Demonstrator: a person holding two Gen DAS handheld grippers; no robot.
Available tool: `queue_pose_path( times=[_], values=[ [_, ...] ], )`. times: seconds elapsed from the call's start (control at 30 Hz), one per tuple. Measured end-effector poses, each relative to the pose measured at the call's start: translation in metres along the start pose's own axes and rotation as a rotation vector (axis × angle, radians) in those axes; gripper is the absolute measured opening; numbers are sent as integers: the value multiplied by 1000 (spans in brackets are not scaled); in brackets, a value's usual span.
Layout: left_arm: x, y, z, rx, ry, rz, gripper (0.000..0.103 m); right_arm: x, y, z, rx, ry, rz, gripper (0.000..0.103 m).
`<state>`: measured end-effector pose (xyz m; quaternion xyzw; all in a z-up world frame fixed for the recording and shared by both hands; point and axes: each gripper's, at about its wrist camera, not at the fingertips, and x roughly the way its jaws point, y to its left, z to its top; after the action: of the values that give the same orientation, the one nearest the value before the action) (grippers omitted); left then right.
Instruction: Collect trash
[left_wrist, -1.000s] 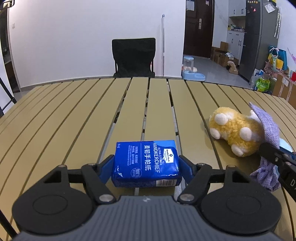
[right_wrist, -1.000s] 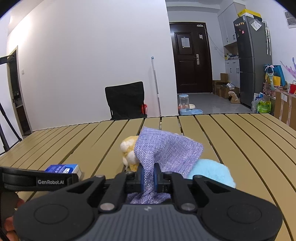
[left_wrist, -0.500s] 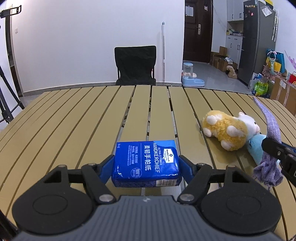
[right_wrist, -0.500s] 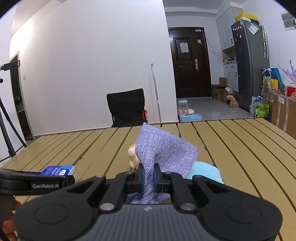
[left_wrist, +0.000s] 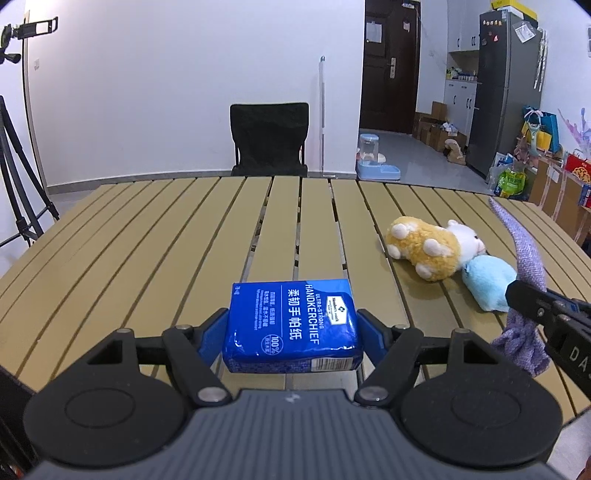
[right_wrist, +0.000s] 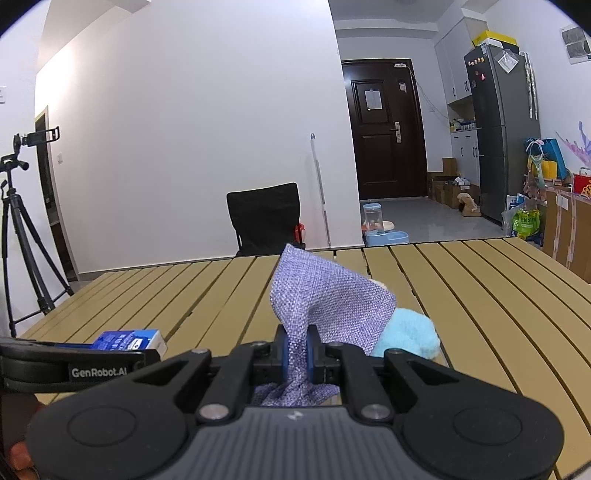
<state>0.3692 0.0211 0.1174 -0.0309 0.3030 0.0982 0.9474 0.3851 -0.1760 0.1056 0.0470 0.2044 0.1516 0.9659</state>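
Note:
My left gripper (left_wrist: 291, 330) is shut on a blue handkerchief tissue pack (left_wrist: 291, 325) and holds it above the slatted wooden table (left_wrist: 147, 236). My right gripper (right_wrist: 297, 350) is shut on a purple woven cloth bag (right_wrist: 325, 299), held raised with its mouth end hanging below the fingers. The bag also shows at the right of the left wrist view (left_wrist: 524, 258). The tissue pack shows at the lower left of the right wrist view (right_wrist: 129, 339). A yellow and white plush toy (left_wrist: 432, 247) and a light blue plush (left_wrist: 487, 280) lie on the table to the right.
A black chair (left_wrist: 269, 140) stands at the table's far edge. A tripod (right_wrist: 22, 236) stands at the left. A fridge (left_wrist: 509, 88), boxes and bags line the right side of the room. A pet water feeder (left_wrist: 373, 158) sits on the floor.
Both grippers have risen and drawn back from the table. The purple bag has lifted off the plush toys, so both toys now lie uncovered. Both grips have held.

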Motion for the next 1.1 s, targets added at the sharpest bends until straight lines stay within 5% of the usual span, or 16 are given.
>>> queue_pose_path(
  times=[1.1],
  values=[
    [-143, 29, -95, 1, -41, -38, 74, -149, 49, -55, -57, -20, -9, 9]
  ],
)
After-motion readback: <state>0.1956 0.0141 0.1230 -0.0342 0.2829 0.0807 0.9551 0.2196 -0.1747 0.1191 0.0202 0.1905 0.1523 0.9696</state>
